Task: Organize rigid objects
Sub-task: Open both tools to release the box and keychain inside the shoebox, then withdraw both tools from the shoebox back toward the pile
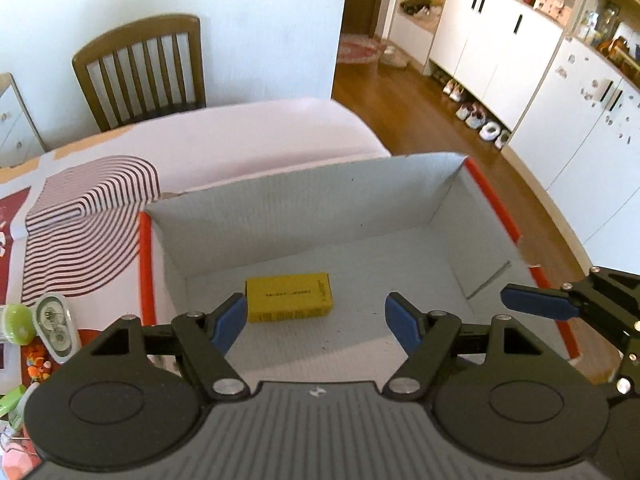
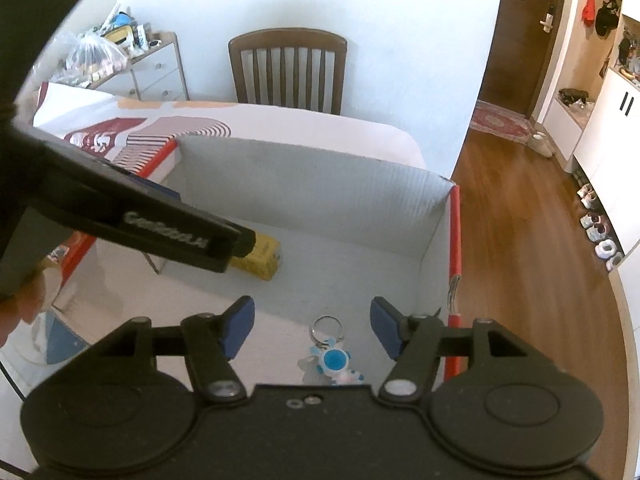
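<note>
A white cardboard box (image 1: 304, 208) with red edges stands on the table. On its floor lies a small yellow box (image 1: 289, 297), seen partly hidden in the right wrist view (image 2: 262, 256). My left gripper (image 1: 316, 322) hangs open above the box floor, just short of the yellow box, nothing between its fingers. My right gripper (image 2: 310, 328) is open over the box's right part. A blue-and-white keychain figure (image 2: 334, 362) with a metal ring lies on the floor below it, untouched by the pads. The right gripper's blue finger (image 1: 540, 306) shows at the left wrist view's right edge.
The table wears a cloth with a striped arch pattern (image 1: 88, 216). Small items lie at its left edge, among them a white tape dispenser (image 1: 56, 324). A wooden chair (image 2: 288, 74) stands behind the table. To the right lie wood floor (image 2: 520, 220) and white cabinets (image 1: 492, 48).
</note>
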The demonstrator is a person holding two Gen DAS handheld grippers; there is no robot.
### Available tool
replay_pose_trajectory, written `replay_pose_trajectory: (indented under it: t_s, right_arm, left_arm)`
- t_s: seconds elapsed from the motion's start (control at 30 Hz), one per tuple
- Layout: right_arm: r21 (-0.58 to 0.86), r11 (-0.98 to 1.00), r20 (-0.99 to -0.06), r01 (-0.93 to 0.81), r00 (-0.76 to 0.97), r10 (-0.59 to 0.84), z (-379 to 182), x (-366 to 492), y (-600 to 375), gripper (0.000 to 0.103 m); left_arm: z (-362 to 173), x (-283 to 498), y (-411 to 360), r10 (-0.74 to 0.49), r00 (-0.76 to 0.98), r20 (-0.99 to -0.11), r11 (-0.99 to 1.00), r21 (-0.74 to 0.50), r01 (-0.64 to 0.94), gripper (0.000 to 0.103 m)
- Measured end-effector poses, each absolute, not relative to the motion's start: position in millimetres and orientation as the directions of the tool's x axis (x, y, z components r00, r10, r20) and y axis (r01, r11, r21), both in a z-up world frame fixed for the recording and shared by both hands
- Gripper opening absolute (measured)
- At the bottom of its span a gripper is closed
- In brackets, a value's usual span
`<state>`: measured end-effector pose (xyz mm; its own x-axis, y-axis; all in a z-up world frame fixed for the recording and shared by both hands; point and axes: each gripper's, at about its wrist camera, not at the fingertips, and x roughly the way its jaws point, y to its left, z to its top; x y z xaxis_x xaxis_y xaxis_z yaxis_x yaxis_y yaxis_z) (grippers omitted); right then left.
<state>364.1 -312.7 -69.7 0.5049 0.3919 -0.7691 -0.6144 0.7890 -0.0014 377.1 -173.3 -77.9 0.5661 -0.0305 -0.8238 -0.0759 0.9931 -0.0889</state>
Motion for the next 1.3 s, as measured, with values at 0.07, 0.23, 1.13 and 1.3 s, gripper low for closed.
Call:
replay_pose_trajectory:
  t_s: [0.07,0.23,1.13,1.3]
  right_arm:
    - [0.004,0.792,-0.762,-0.611,0.511,0.398,-64.9,359.6,-313.7,0.064]
    - [0.018,0.801,-0.747,-0.598,0.525,0.409,-55.4,348.0,-316.3,0.066]
    - [0.05,0.858,-0.634,-0.51,0.648,0.422,-23.7,247.3,-290.5,0.094]
    - [0.078,0.854,-0.607,-0.515,0.655,0.45,-23.8,230.7,-275.5,0.099]
  left_arm:
    - [-72.1,368.9,-172.3,-0.034,0.581,-0.814,0.993,-0.095,-0.075,0.076]
    - [-61.3,349.4,-168.1,-0.038,0.613,-0.789,0.992,-0.102,-0.071,0.076]
    - [-27.2,212.1,-103.2,-0.068,0.736,-0.674,0.995,-0.096,0.005,0.081]
    - [-30.3,193.5,-78.5,-0.061,0.741,-0.669,0.995,-0.096,-0.005,0.082]
